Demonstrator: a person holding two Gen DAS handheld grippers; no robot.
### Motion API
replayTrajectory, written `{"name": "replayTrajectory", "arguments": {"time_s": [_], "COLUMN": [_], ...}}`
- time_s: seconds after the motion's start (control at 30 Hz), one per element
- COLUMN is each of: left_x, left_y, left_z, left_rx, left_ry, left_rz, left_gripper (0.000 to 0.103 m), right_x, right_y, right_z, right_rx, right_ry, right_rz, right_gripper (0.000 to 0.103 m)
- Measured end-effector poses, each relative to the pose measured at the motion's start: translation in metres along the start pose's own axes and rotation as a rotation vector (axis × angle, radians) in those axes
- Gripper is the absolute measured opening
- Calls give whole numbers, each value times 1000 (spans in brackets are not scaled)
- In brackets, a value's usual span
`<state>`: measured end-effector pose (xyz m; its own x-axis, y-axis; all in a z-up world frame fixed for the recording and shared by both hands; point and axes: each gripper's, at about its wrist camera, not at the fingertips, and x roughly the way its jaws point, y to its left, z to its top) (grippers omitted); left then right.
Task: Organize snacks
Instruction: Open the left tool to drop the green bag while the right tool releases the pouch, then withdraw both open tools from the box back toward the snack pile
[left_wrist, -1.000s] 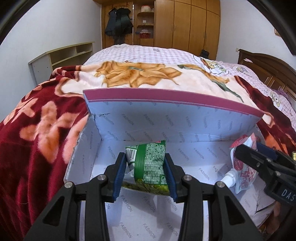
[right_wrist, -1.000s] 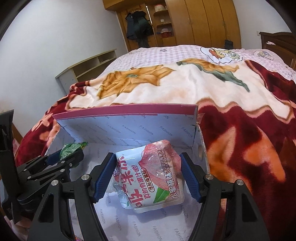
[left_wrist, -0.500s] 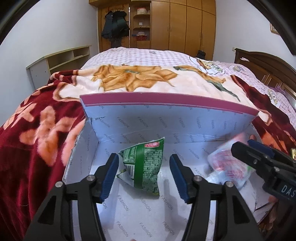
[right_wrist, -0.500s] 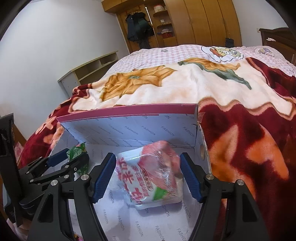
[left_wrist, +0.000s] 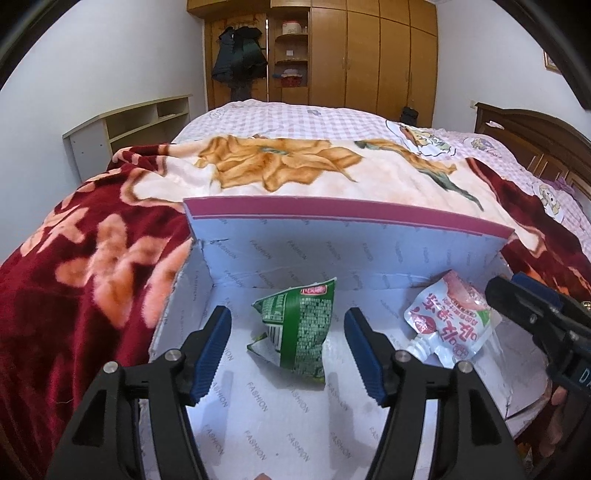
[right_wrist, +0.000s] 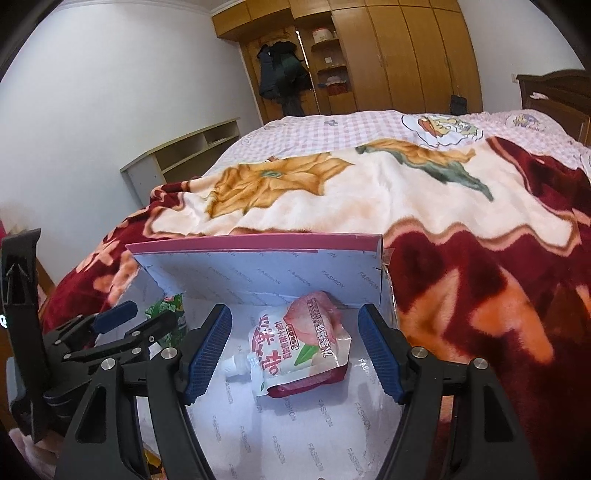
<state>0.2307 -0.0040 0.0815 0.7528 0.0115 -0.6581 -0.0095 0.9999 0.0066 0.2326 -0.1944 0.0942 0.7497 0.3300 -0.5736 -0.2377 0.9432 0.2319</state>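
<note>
1. Nearest the lens, the left hand-held gripper has just been spreading its jaws and stands released; the green snack packet sits between the pads, touching neither.
2. At three o'clock, the right hand-held gripper is likewise released around the pink drink pouch, which lies flat, spout pointing to nine o'clock.
3. Both snacks rest on the floor of the white box, near its back wall at twelve o'clock.
4. Risk: the packet leans half upright; a pad brushing it on withdrawal could topple or drag it.
5. Beyond, the floral blanket covers the bed.
</note>
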Motion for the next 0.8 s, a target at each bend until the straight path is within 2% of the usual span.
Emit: {"name": "replayTrajectory", "arguments": {"time_s": [0.37, 0.8], "left_x": [-31, -78], "left_y": [1, -6], "left_z": [-2, -21], "left_rx": [-4, -7], "left_ry": [-19, -52], "left_rz": [12, -4], "left_gripper": [67, 67], "right_x": [-28, -65], "right_y": [9, 25], "right_z": [2, -24], "right_rx": [-19, -54], "right_ry": [-6, 21], "right_rz": [10, 33], "right_gripper": [73, 73]}}
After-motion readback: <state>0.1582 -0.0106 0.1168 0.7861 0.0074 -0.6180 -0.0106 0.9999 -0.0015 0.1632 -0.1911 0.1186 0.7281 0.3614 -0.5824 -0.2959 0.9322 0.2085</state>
